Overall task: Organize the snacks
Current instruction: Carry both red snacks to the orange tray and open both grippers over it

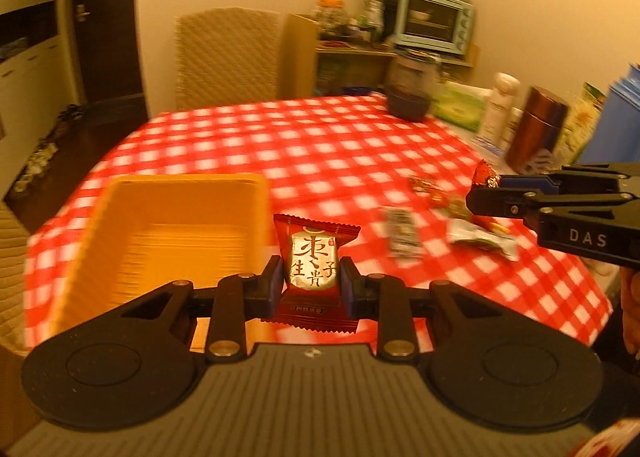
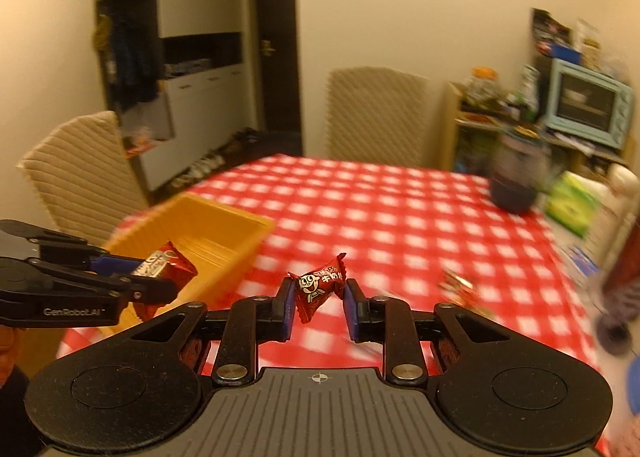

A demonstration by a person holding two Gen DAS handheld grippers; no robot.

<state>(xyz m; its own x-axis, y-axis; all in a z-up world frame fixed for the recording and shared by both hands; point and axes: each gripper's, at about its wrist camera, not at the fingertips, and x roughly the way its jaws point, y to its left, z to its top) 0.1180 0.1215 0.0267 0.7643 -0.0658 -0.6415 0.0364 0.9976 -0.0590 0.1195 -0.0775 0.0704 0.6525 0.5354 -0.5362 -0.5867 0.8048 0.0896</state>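
My left gripper [image 1: 310,277] is shut on a red snack packet with gold characters [image 1: 313,257], held upright above the table just right of the yellow tray [image 1: 120,209]. In the right wrist view that same left gripper [image 2: 152,277] holds the red packet [image 2: 166,263] over the yellow tray's [image 2: 224,213] near corner. My right gripper [image 2: 318,293] is shut on a small red wrapped candy with a cartoon face [image 2: 318,285], lifted above the checked cloth. From the left wrist view the right gripper [image 1: 486,187] shows the red candy [image 1: 484,173] at its tips.
Several loose snacks [image 1: 404,231] lie on the red-and-white checked table [image 1: 320,145] right of the tray. A dark jar [image 1: 412,89], green box [image 1: 458,105], white bottle and brown canister [image 1: 538,129] stand along the far right. Chairs stand behind and to the left.
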